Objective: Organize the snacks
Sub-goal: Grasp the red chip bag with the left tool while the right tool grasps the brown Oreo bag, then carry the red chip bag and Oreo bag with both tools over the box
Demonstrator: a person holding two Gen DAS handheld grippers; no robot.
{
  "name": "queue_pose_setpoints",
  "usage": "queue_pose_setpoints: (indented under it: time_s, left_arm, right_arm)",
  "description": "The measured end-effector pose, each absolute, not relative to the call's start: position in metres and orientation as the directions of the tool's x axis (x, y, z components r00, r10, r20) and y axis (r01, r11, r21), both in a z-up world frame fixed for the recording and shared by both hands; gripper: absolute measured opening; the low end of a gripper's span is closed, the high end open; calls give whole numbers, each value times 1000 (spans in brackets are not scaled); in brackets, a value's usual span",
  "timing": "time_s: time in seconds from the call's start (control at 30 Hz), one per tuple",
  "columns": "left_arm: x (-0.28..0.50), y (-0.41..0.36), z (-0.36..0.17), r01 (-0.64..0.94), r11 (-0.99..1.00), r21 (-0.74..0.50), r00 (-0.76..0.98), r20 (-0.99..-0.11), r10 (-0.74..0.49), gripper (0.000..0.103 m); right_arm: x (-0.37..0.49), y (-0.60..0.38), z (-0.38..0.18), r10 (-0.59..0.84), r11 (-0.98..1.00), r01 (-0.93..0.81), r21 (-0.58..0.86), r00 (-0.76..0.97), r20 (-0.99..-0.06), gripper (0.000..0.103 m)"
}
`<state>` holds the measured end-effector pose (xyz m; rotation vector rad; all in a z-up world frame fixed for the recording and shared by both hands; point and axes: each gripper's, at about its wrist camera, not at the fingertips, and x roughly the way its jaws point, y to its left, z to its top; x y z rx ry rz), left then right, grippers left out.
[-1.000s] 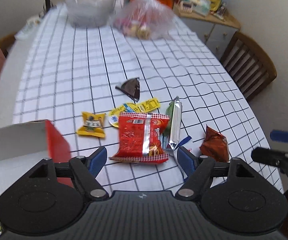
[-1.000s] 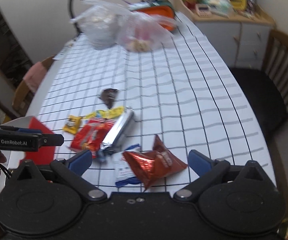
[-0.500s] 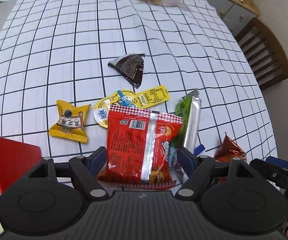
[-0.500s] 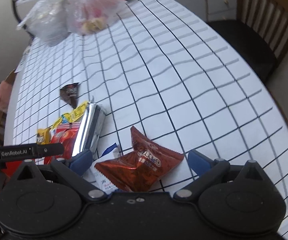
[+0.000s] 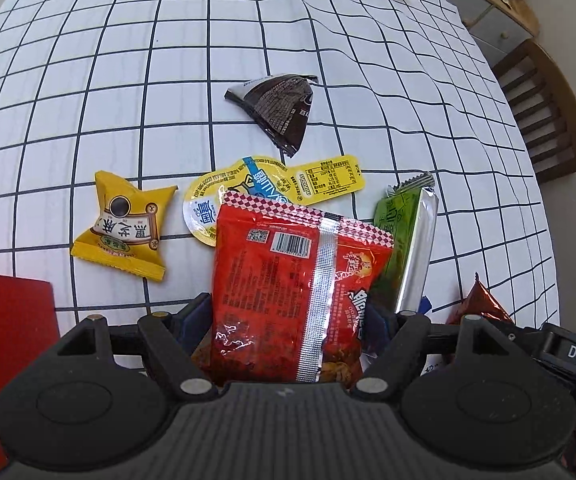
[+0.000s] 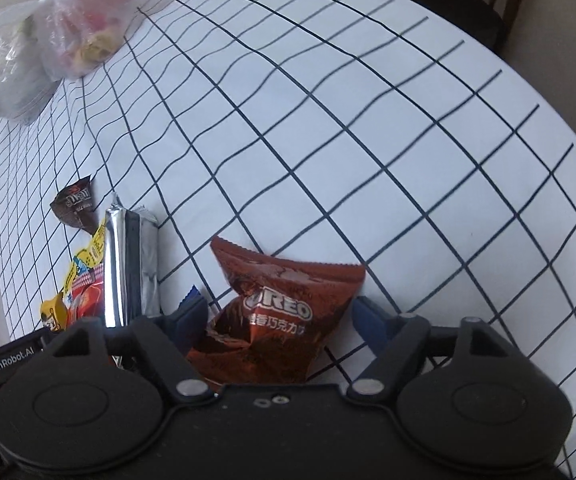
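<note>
A red snack bag (image 5: 288, 292) is seen on the checked table (image 5: 87, 80), lying between the fingers of the left gripper (image 5: 288, 320), which are spread apart on either side of it. A brown Oreo bag (image 6: 279, 312) is seen between the fingers of the right gripper (image 6: 279, 320), also spread apart. Just beside the red bag, a yellow candy (image 5: 123, 224), a yellow cup (image 5: 263, 180) and a green and silver bar (image 5: 408, 240) are seen. A dark wrapper (image 5: 279, 108) is found farther off.

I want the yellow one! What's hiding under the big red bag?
The red bag lies over part of the flat yellow packet and overlaps the green bar's edge. Anything else underneath is covered. The left gripper straddles the bag.
</note>
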<state>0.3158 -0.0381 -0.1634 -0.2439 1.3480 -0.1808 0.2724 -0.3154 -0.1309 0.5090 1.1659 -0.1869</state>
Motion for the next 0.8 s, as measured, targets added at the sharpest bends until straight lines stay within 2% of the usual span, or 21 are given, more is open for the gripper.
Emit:
queue_pose_setpoints:
  time_s: [0.17,0.23,0.4,0.8]
  left_arm:
    - [314,-40,-165,-18,964,-265,212,-943,-255,73]
    - [313,-40,-165,-19,963,-267,217,-942,-257,70]
    - [308,-39,-162,-39,967,-252,239,-942,-236,69]
    - [280,-28,-136,-70,969,-237,298,-932,-207,69]
  right_arm:
    - [267,-318,-131,132,857,411,310,406,-904,55]
    - [266,-317,-131,136,856,409,317,414,-900,52]
    - [261,-317,-127,140,862,389,324,432,-891,42]
    - [235,-318,-103,174,881,313,354,482,-859,37]
